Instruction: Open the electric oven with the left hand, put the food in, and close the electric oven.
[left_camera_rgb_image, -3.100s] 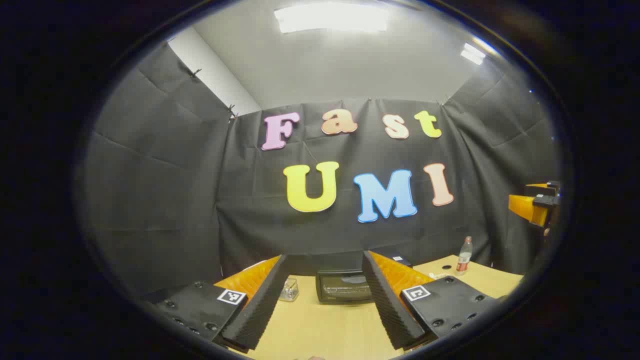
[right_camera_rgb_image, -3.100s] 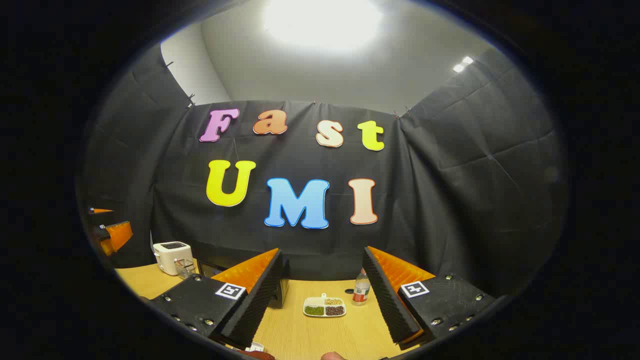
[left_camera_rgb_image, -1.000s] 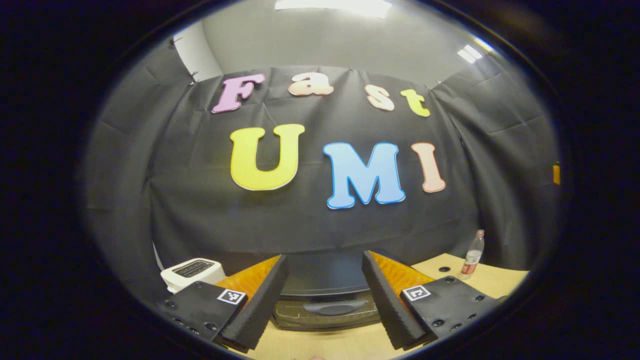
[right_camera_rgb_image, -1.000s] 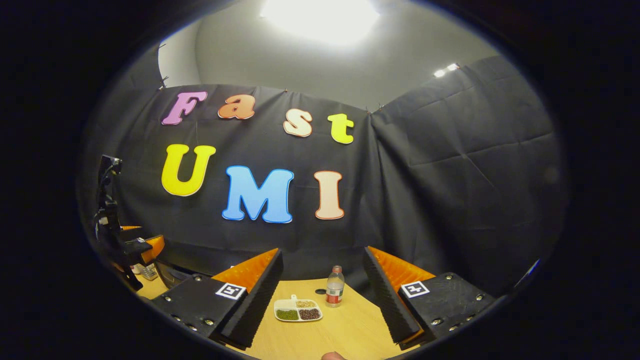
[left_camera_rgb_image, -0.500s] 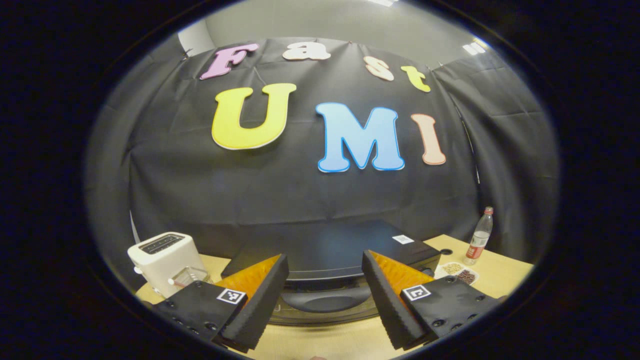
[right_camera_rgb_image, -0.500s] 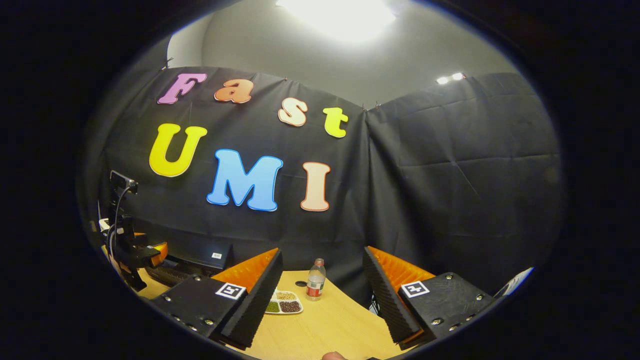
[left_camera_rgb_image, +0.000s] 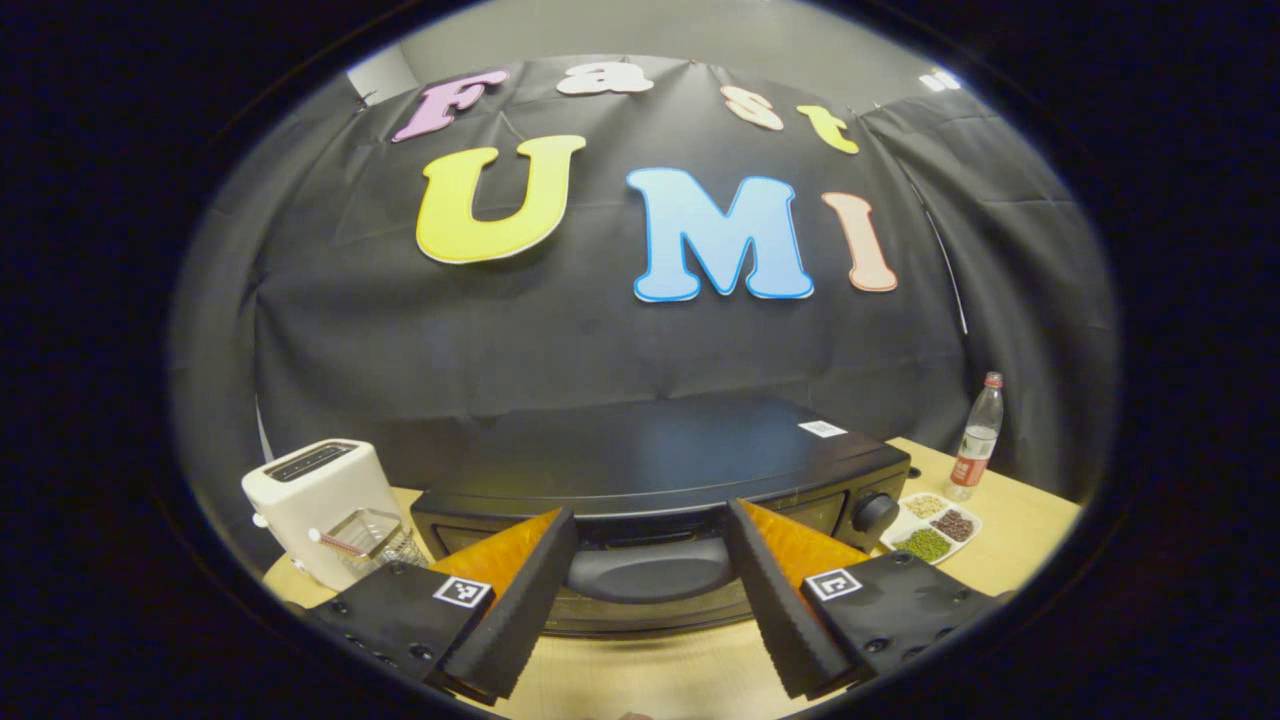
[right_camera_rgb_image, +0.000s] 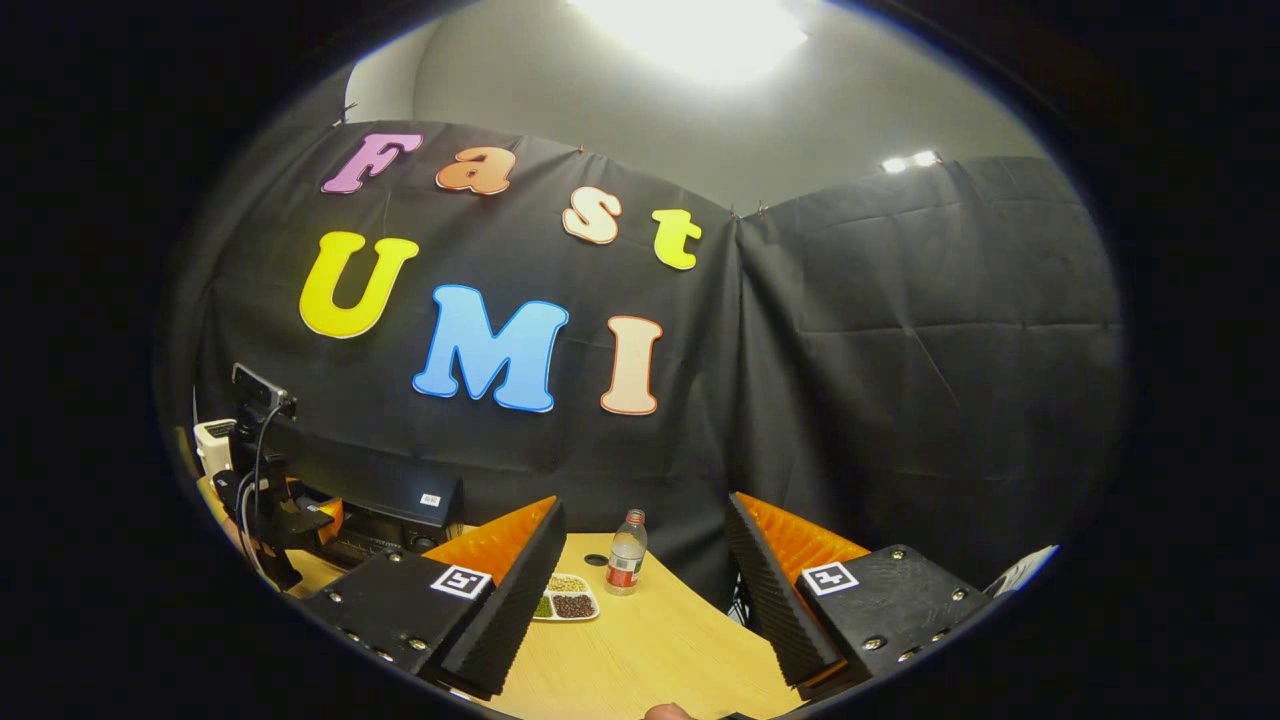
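The black, box-shaped electric oven (left_camera_rgb_image: 660, 470) stands on the light wooden counter (left_camera_rgb_image: 640, 680), directly ahead of the left hand-held gripper (left_camera_rgb_image: 648, 590). Its door is shut. The dark oval door handle (left_camera_rgb_image: 650, 568) lies between the spread fingers of that gripper, long axis running crosswise from one finger toward the other; whether either finger touches it cannot be told. In my judgement the opening move depends on this alignment: the fingers sit to either end of the handle rather than above and below it.

The right hand-held gripper (right_camera_rgb_image: 645, 600) is likewise spread and holds nothing. In the right gripper view the oven lies well off to its left, with the left gripper's rig in front of it, so the left gripper is the nearer by far.

The food, a white divided plastic tray of green, tan and dark brown beans (left_camera_rgb_image: 928, 527), rests on the counter just right of the oven, near a clear plastic bottle with a red label (left_camera_rgb_image: 975, 437). A white toaster (left_camera_rgb_image: 315, 500) stands left of the oven.

Writing: a small white sticker (left_camera_rgb_image: 822, 429) on the oven top and the bottle label are too small to read. Square black-and-white markers sit on the gripper fingers.
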